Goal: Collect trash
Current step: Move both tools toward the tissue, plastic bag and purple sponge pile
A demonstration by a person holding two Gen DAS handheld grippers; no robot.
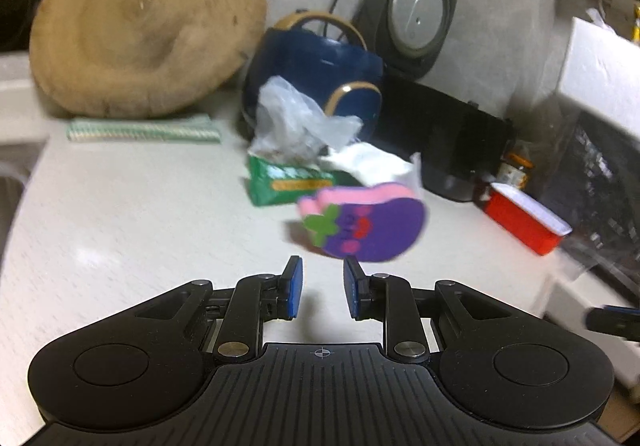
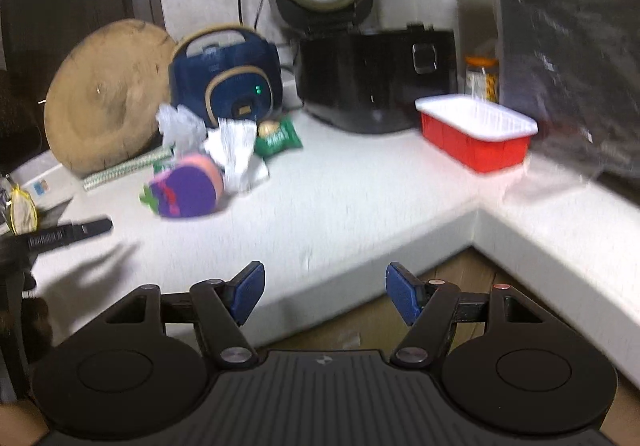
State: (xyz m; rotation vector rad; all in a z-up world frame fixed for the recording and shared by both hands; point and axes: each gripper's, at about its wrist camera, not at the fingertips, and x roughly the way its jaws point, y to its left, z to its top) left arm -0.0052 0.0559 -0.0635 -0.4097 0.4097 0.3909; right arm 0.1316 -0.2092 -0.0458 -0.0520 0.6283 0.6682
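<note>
Mostly blurred: green packet [image 1: 286, 182] print unreadable, purple sponge [image 1: 368, 226] w/ face.

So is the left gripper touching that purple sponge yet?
Apart. In the left wrist view the left gripper is open and empty, and bare counter shows between its fingertips and the purple sponge just ahead.

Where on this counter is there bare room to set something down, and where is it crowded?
Bare counter lies between the purple sponge and the red tray, out to the front edge. More lies in front of the striped cloth, left of the left gripper. The crumpled plastic, green packet and white paper crowd the blue appliance.
</note>
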